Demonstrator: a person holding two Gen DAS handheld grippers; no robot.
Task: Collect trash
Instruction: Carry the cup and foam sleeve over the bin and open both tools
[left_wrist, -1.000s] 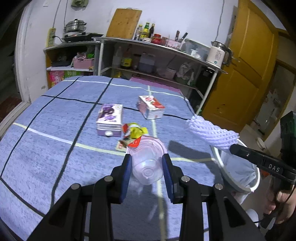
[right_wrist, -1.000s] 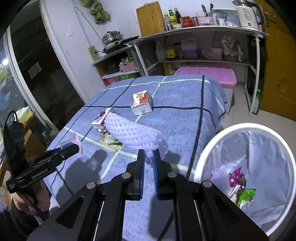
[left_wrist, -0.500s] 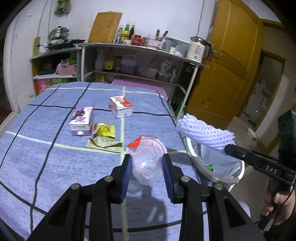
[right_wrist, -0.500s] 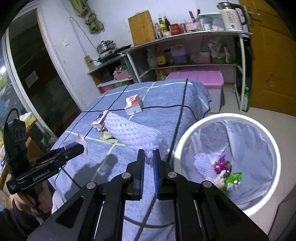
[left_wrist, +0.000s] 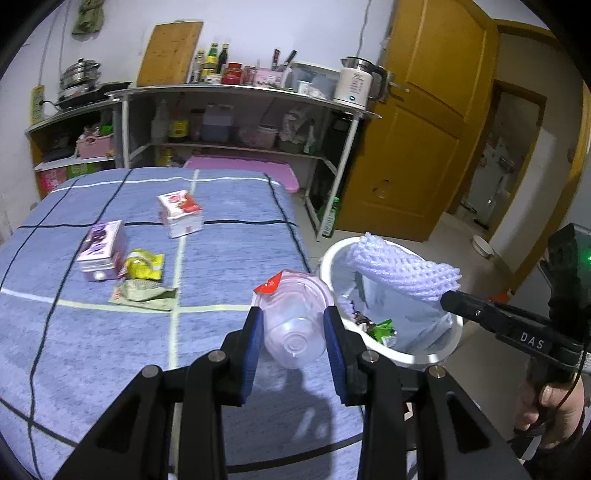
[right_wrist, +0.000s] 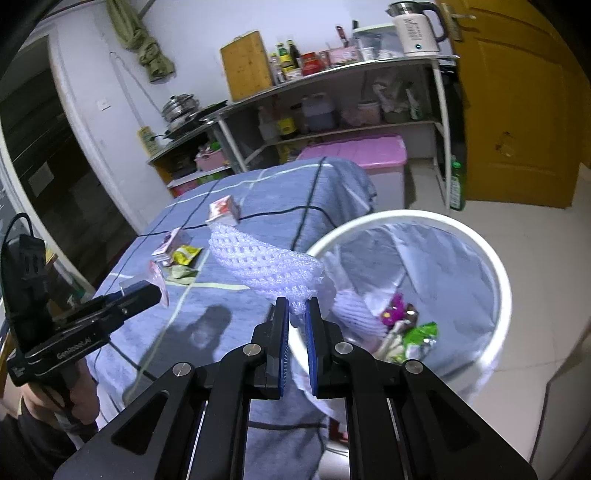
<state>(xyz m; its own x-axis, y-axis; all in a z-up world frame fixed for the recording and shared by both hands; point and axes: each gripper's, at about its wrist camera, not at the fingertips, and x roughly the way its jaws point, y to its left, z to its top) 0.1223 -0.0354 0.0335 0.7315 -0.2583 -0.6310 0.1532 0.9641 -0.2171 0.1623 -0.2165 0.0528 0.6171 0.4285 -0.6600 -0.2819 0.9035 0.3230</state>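
My left gripper is shut on a clear plastic cup with a red peeled lid tab, held above the blue tablecloth's right edge, close to the bin. My right gripper is shut on a white foam fruit net and holds it by the rim of the white trash bin. The net hangs over the bin in the left wrist view. The bin has a liner and several wrappers inside.
On the table lie a purple carton, a red-and-white carton, a yellow wrapper and a green wrapper. Shelves with kitchenware stand behind. A yellow door is at right, a pink storage box beside the table.
Both grippers have moved right toward the bin with their loads. The cup is now at the table's right edge and the foam net is over the bin's rim.
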